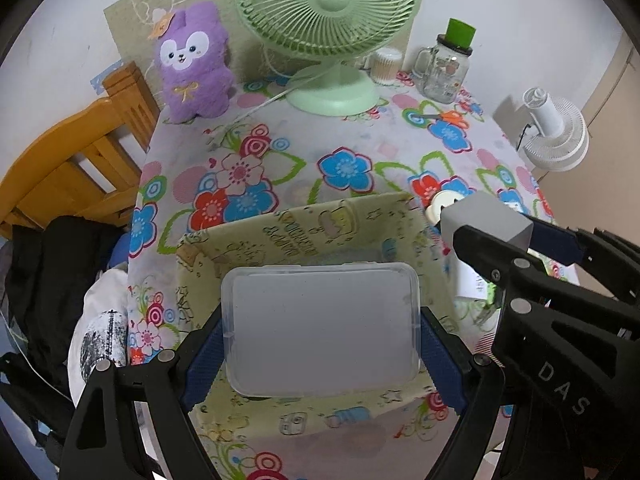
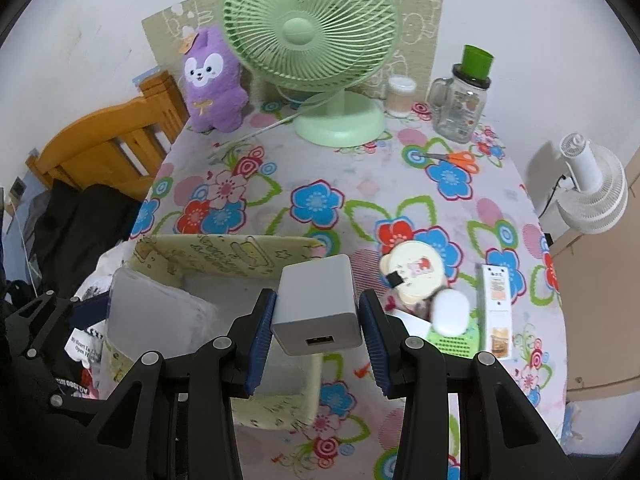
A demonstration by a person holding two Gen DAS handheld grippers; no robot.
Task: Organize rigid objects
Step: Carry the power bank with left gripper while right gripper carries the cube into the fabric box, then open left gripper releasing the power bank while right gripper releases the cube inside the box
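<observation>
Gripping a frosted plastic box [image 1: 324,326] by its short sides, the left hand-held gripper [image 1: 322,344] stands wide, its blue pads pressed on the box above the yellow fabric basket [image 1: 280,224] at the near left of the flowered table [image 1: 360,140]. The right hand-held gripper [image 2: 316,320] stands narrow, clamped on a grey USB charger [image 2: 318,304] over the basket's right wall. Only the right wrist view shows the charger's USB port and the things lying right of the basket: a round cream case [image 2: 416,274], a white oval case [image 2: 450,312] on a green mesh pad [image 2: 454,340], and a long white packet [image 2: 498,312]. Orange-handled scissors [image 2: 460,160] lie far right, plain there and dim in the left view. A green fan [image 1: 328,8], purple plush [image 1: 194,64] and glass jug [image 1: 446,72] line the far edge.
</observation>
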